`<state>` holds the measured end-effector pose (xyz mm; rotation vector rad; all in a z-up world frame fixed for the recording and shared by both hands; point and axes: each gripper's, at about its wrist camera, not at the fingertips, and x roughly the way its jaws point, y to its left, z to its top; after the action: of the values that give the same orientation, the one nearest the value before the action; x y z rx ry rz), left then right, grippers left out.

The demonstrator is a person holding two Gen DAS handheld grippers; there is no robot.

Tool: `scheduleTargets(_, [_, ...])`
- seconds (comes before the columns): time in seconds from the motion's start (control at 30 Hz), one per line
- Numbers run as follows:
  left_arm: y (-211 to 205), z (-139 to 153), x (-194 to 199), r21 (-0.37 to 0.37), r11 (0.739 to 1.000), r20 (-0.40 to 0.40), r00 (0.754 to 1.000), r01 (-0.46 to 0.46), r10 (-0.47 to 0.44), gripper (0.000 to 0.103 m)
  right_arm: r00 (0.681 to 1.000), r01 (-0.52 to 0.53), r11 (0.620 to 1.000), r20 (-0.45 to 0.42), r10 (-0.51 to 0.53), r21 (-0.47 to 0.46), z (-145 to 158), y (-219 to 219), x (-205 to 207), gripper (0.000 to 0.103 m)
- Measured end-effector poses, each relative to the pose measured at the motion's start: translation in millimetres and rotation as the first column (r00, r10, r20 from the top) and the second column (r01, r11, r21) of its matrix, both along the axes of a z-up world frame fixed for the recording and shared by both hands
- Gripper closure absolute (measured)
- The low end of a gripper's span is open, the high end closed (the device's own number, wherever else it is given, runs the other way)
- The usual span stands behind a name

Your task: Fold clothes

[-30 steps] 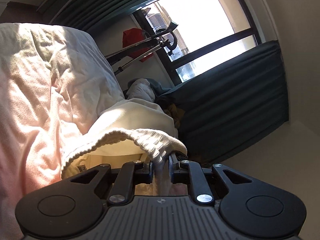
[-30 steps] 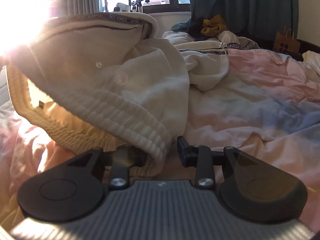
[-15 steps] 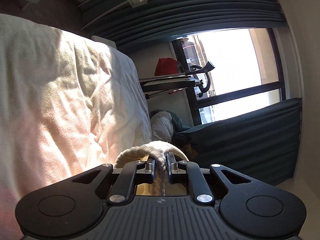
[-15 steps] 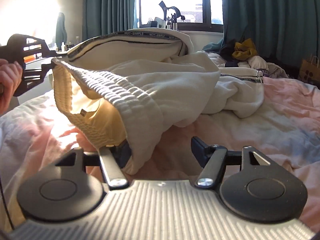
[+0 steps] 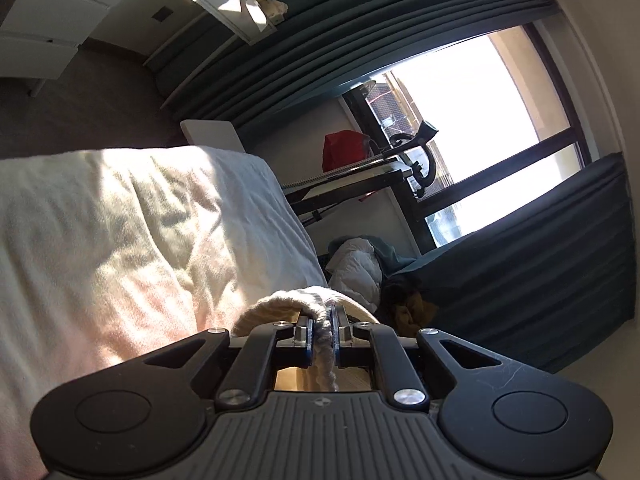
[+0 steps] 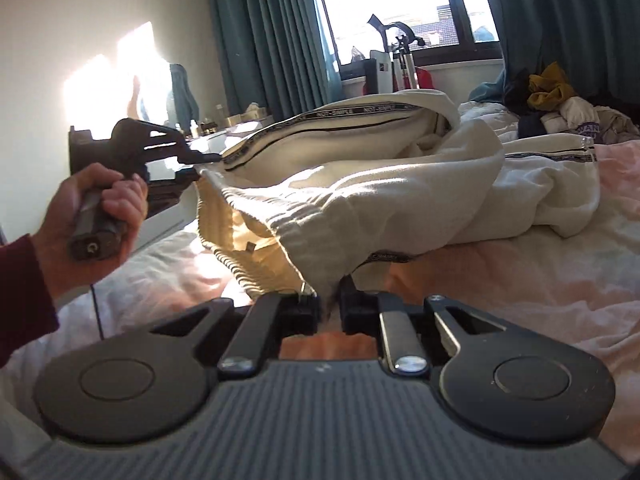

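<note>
The left gripper (image 5: 323, 330) has its two fingers pressed tight on the ribbed hem of a cream sweatshirt (image 5: 304, 304); only a small bunched loop of the knit shows above the fingers in the left wrist view, and the rest of the garment is hidden behind the gripper body. Beyond it lie the pale bed cover (image 5: 132, 232), teal curtains (image 5: 532, 272) and a bright window (image 5: 472, 92), all tilted steeply sideways.

The right gripper (image 6: 330, 312) pinches another part of the same ribbed hem between nearly closed fingers; the exact contact is in shadow and hard to make out. The right wrist view alone shows the whole sweatshirt (image 6: 384, 184): its hem is stretched open between the two grippers and held above the pink-tinted bed cover (image 6: 540, 280), while its body and a taped sleeve with lettering trail onto the bed. It also shows the left hand (image 6: 92, 216), in a dark red cuff, gripping the handle of the left gripper (image 6: 200, 166). A pile of other clothes (image 6: 560, 108) sits near the window (image 6: 384, 4). Strong glare washes out the wall at left.
</note>
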<state>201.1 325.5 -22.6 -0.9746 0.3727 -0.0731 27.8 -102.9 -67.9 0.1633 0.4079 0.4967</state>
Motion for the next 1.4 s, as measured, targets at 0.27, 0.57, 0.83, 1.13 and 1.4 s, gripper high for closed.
scheduleTargets(0.27, [57.2, 90.5, 3.3, 0.205, 0.978, 0.024, 0.999, -0.035, 0.030, 0.095, 0.976, -0.214, 0.970, 0.071, 0.207, 0.113, 44.7, 74.6, -23.0, 0.090])
scheduleTargets(0.57, [151.8, 14.3, 24.2, 0.329, 0.937, -0.248, 0.946, -0.121, 0.209, 0.094, 0.922, -0.382, 0.917, -0.025, 0.387, 0.112, 4.7, 191.1, 19.8, 0.089])
scheduleTargets(0.83, [182.0, -19.8, 11.7, 0.298, 0.948, -0.300, 0.933, -0.109, 0.201, 0.092, 0.892, -0.434, 0.895, -0.091, 0.443, 0.101, -26.2, 211.0, 33.6, 0.085])
scheduleTargets(1.13, [143.8, 23.1, -61.9, 0.379, 0.918, -0.231, 0.949, -0.115, 0.214, 0.026, 0.895, -0.442, 0.897, -0.071, 0.441, -0.010, 11.1, 180.4, -1.3, 0.028])
scheduleTargets(1.4, [48.6, 56.2, -129.4, 0.514, 0.858, -0.185, 0.976, -0.003, 0.115, 0.023, 0.957, -0.289, 0.957, -0.033, 0.288, -0.035, 56.8, 79.9, -45.0, 0.021])
